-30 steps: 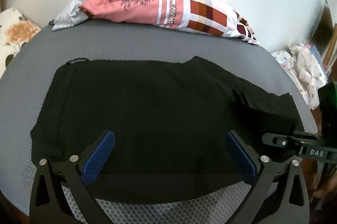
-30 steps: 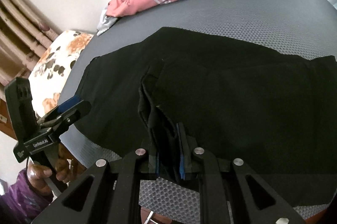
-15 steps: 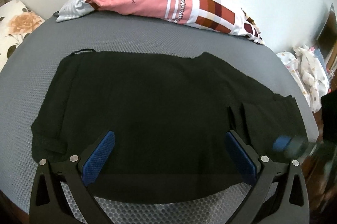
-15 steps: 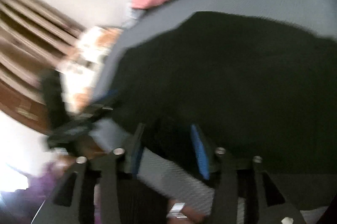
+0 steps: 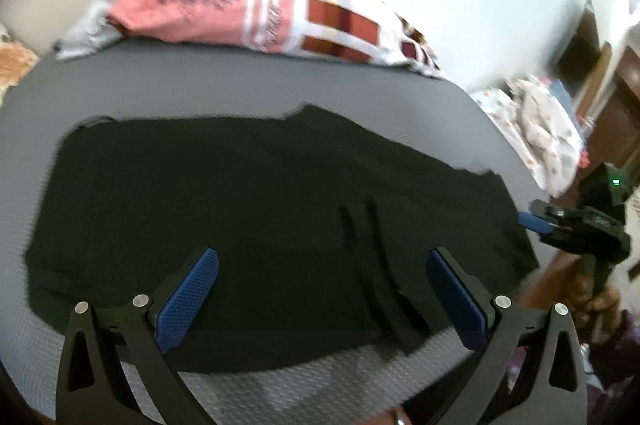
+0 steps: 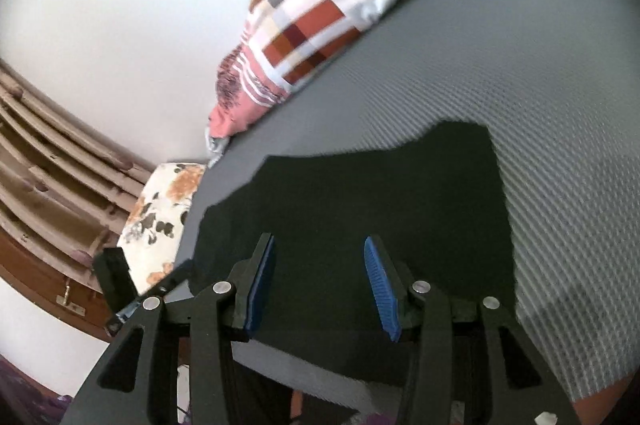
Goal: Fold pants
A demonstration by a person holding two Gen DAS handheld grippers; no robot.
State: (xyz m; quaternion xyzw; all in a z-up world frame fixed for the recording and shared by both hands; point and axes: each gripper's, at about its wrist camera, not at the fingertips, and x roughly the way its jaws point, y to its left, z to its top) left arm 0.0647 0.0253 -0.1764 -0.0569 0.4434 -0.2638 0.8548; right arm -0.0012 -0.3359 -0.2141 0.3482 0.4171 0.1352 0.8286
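- Since a second ago the right gripper (image 6: 324,289) has let go of the fold of black cloth it was pinching; its blue pads now stand apart with nothing between them, hanging over the near edge of the pants (image 6: 360,217).
- Seen from the left wrist view, that same gripper (image 5: 538,223) sits at the right edge of the frame, just off the end of the cloth, too blurred there to judge its jaws.
- Left gripper (image 5: 320,299) is spread wide and holds nothing, low in the frame above the near hem of the pants (image 5: 248,209).
- Pants lie flat and black across the middle of the grey mat (image 5: 248,87), with two narrow creases right of centre where the fold was dropped.
- At the top of the left view a pink and checked pillow (image 5: 256,11) rests along the far edge of the mat, against the white wall.
- A spotted bundle of cloth (image 5: 532,133) lies at the right, beyond the mat.
- In the right wrist view a flowered cushion (image 6: 162,209) shows at the left, beside the mat (image 6: 520,65), with the pillow (image 6: 312,29) in the upper middle.
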